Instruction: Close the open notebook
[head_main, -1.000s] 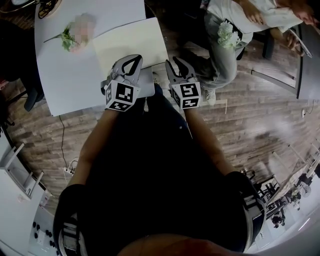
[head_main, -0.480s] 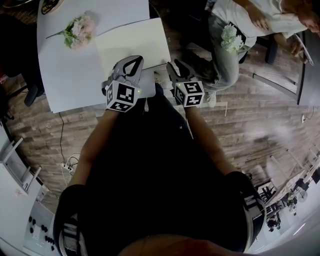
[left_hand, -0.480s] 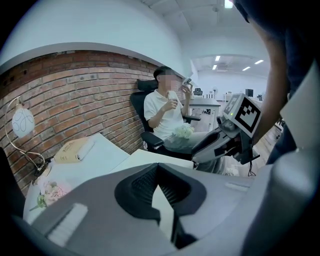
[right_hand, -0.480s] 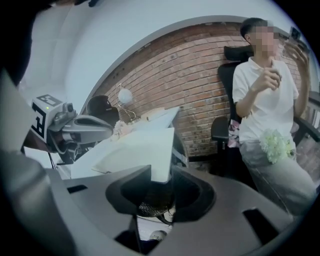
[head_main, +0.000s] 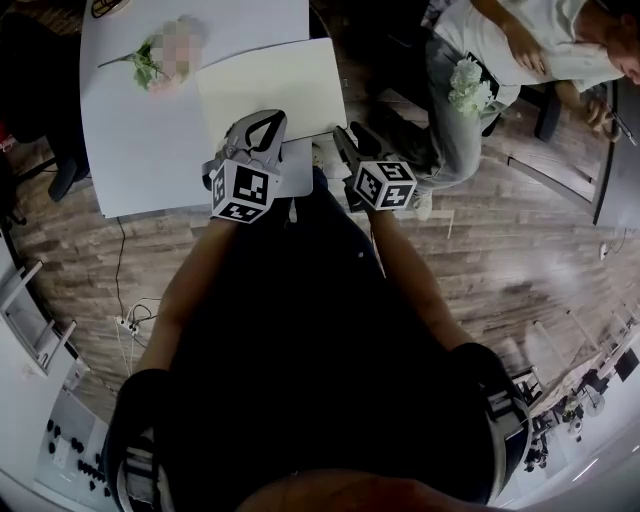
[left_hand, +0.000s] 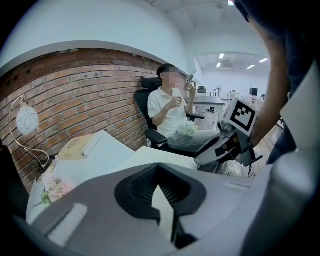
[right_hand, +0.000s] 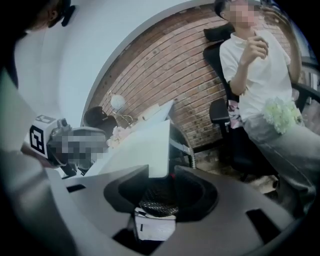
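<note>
Lying: the notebook (head_main: 268, 88) sits flat on the near right part of the white table (head_main: 140, 160), its near right corner close to the table's own corner. It shows as one pale cream rectangle with no second page spread beside it, so it looks already shut. The spine is too unclear to be sure.
Right gripper: the right gripper (right_hand: 161, 168) has just been opening its jaws, and they stand wide. The notebook's near corner sits in the gap between the tips, with neither pad pressing on it.
Left gripper: the left gripper (left_hand: 157, 166) has its tips together with nothing visible between them. It hangs tilted down over the notebook's near edge.
Weight: probably light, since it is a thin flat slab that one gripper could lift by the cover.
Stiffness: the cover looks flat and fairly firm at its edge. Inner pages would likely be soft and would bend or fan.
Surface: smooth cover on a smooth tabletop, so it will probably slide when pushed and may need one gripper to steady it.
Fragility: paper creases or tears if pinched hard at a corner.
Where to take hold: the free edge of the cover, away from the spine and near a corner, with a shallow pinch.
Nearby: flowers (head_main: 148, 72) lie well apart at the table's far left, and a seated person (head_main: 480, 80) is beyond the table's right side. Neither is in the way.
</note>
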